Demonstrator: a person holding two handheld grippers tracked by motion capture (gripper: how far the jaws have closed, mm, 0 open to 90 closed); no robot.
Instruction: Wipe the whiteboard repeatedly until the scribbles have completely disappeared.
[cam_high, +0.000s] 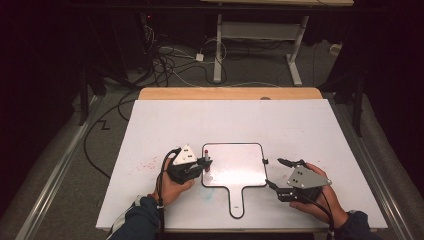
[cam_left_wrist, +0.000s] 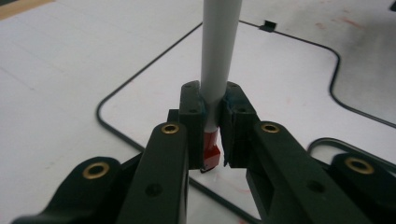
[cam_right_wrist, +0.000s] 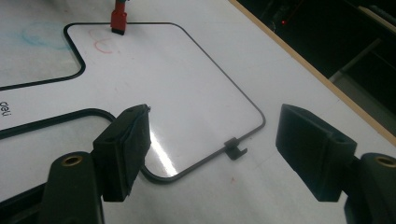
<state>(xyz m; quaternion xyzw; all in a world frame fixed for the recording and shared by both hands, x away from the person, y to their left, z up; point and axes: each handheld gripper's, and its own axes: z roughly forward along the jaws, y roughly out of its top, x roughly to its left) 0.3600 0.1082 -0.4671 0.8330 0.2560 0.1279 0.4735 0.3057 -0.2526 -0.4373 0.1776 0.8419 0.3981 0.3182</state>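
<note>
Black jaws of the left gripper clamp a white marker upright, its red tip touching the left edge of a small handled whiteboard on the white table. Only faint red marks show on the whiteboard, so any drawing seems barely begun. Right gripper hovers wide open and empty beside the whiteboard's clip; nothing stands in the way.

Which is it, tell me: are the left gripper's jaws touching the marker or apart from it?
Touching. The left gripper view shows the left gripper shut on the marker, both jaws pressed against its barrel with no gap.
</note>
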